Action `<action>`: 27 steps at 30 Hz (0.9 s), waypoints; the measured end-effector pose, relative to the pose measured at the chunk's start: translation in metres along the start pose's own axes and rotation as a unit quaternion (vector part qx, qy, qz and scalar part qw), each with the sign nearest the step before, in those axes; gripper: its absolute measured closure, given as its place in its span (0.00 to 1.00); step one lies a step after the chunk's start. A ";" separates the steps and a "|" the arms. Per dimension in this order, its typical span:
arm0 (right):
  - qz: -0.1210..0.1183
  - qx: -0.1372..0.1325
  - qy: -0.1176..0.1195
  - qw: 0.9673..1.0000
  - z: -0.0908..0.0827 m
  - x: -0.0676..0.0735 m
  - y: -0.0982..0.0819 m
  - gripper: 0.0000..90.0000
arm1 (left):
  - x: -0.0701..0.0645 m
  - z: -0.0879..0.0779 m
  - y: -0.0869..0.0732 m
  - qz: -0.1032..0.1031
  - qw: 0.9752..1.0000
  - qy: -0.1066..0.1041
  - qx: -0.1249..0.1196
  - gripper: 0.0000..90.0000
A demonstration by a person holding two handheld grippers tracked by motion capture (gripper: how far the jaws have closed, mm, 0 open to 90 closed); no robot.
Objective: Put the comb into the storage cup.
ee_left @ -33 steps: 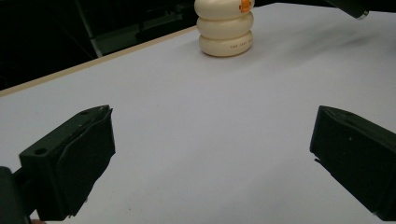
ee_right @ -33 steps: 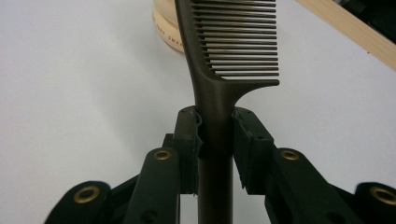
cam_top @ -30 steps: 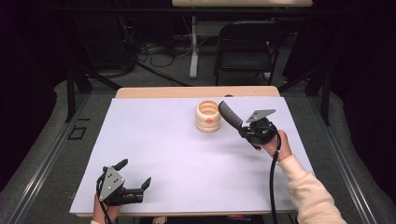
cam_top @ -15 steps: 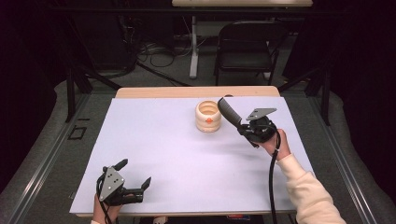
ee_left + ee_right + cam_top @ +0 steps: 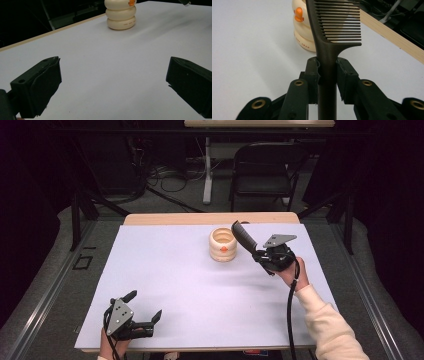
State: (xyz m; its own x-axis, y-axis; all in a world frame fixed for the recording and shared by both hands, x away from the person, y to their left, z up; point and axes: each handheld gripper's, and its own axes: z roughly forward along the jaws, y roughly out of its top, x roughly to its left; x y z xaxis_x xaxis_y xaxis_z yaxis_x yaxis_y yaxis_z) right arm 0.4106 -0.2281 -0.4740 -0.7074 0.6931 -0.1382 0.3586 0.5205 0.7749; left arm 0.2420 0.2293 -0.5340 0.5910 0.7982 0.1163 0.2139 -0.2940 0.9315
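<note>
A cream ribbed cup (image 5: 223, 245) with an orange duck mark stands at the far middle of the white table (image 5: 175, 270); it also shows as the cup (image 5: 121, 13) and the cup (image 5: 301, 27). My right gripper (image 5: 260, 257) is shut on the handle of a dark comb (image 5: 243, 238), which slants up toward the cup's right rim. In the right gripper view the comb (image 5: 329, 37) rises between the pads, teeth to the right, in front of the cup. My left gripper (image 5: 145, 310) rests open at the near left edge, its jaws wide apart with nothing between them.
A bare wooden strip (image 5: 200, 218) runs along the table's far edge. Behind it stand a dark chair (image 5: 267, 167) and a table leg with cables (image 5: 207, 170) on the floor. A black cable (image 5: 290, 310) trails from the right gripper along the sleeve.
</note>
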 end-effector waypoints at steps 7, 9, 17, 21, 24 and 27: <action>-0.001 -0.007 0.003 1.000 0.001 0.000 0.002 0.81 | 0.000 0.000 0.000 -0.001 1.000 0.001 0.000 0.00; -0.002 -0.006 0.004 1.000 0.001 0.001 0.002 0.81 | 0.000 0.000 0.000 0.001 1.000 0.000 0.002 0.00; -0.001 -0.015 0.003 1.000 0.001 0.002 0.004 0.81 | 0.000 0.000 0.000 0.001 1.000 0.000 0.001 0.00; 0.000 -0.019 0.003 1.000 0.001 0.002 0.004 0.81 | 0.000 0.000 0.000 0.000 1.000 0.000 0.001 0.00; 0.002 -0.023 0.005 1.000 0.002 0.002 0.004 0.81 | 0.000 0.000 0.000 0.001 1.000 0.000 0.000 0.00; 0.003 -0.024 0.004 1.000 0.003 0.002 0.004 0.81 | 0.000 0.000 0.000 -0.001 1.000 0.000 0.001 0.00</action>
State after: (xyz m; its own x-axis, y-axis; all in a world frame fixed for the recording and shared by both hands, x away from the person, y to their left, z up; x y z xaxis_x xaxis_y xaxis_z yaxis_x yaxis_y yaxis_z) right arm 0.4130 -0.2231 -0.4732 -0.7104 0.6921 -0.1276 0.3339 0.4910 0.8046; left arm 0.2420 0.2291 -0.5342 0.5903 0.7991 0.1140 0.2166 -0.2929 0.9313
